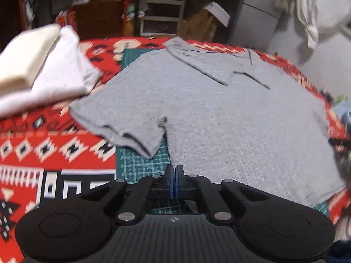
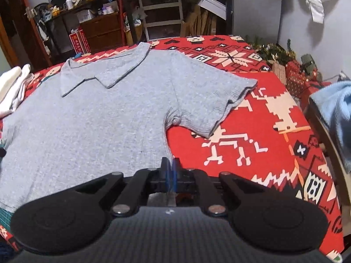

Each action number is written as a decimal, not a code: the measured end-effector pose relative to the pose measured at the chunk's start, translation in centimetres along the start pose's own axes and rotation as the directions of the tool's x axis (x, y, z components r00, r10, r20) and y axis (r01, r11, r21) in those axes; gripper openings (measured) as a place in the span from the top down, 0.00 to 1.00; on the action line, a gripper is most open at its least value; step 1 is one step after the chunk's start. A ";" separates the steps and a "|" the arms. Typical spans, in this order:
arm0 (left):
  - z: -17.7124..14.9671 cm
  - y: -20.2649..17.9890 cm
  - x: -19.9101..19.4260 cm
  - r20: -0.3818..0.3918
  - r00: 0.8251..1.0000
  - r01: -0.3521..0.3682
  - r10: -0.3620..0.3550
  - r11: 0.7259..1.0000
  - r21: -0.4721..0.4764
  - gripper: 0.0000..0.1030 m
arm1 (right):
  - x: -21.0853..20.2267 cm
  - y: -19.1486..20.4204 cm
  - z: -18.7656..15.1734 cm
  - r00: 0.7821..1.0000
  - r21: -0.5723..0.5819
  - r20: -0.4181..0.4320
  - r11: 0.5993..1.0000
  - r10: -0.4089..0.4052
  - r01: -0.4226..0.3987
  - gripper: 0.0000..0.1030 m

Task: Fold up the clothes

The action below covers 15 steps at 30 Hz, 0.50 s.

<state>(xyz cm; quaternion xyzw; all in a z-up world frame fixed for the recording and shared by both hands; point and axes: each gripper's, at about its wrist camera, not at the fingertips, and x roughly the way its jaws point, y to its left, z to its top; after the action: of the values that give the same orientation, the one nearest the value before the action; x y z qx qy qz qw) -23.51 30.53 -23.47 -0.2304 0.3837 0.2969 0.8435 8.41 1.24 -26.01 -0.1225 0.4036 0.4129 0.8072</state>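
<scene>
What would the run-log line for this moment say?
stage: pre-fold | grey polo shirt: flat, collar far side | left claw: shut at shirt's side edge | right claw: shut at opposite edge | grip: unclear

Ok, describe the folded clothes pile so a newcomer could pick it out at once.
Start at the red patterned blanket covering the table, then find the grey collared shirt spread flat on it. Just past that shirt's sleeve, on the left in the left wrist view, sits the pile: white and cream, the only clothes on the blanket already folded and stacked.
</scene>
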 end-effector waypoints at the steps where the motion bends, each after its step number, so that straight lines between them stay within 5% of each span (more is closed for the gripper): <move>1: 0.1 0.2 -0.1 -0.005 1.000 0.014 -0.014 1.000 -0.018 0.98 | -0.1 -0.1 0.0 1.000 0.008 -0.002 1.000 0.002 -0.002 0.96; 8: -0.2 0.7 -1.5 -0.025 0.997 0.072 -0.075 0.991 -0.116 0.86 | -2.8 -1.1 -0.1 0.998 0.072 0.011 0.995 0.062 -0.063 0.92; 11: -0.8 0.7 -2.4 -0.038 0.993 0.107 -0.113 0.984 -0.143 0.73 | -4.5 -1.8 -0.8 0.999 0.075 -0.008 0.996 0.049 -0.048 0.88; 15: -1.6 0.2 -3.3 -0.078 0.987 0.126 -0.138 0.982 -0.142 0.73 | -6.2 -2.2 -2.7 0.998 0.071 -0.053 0.997 0.039 -0.035 0.88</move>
<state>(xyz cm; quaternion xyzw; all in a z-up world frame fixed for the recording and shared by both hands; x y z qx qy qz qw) -26.21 28.61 -21.89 -0.3253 0.3827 0.2556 0.8260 6.60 -5.09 -23.39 -0.0978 0.4417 0.4099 0.7920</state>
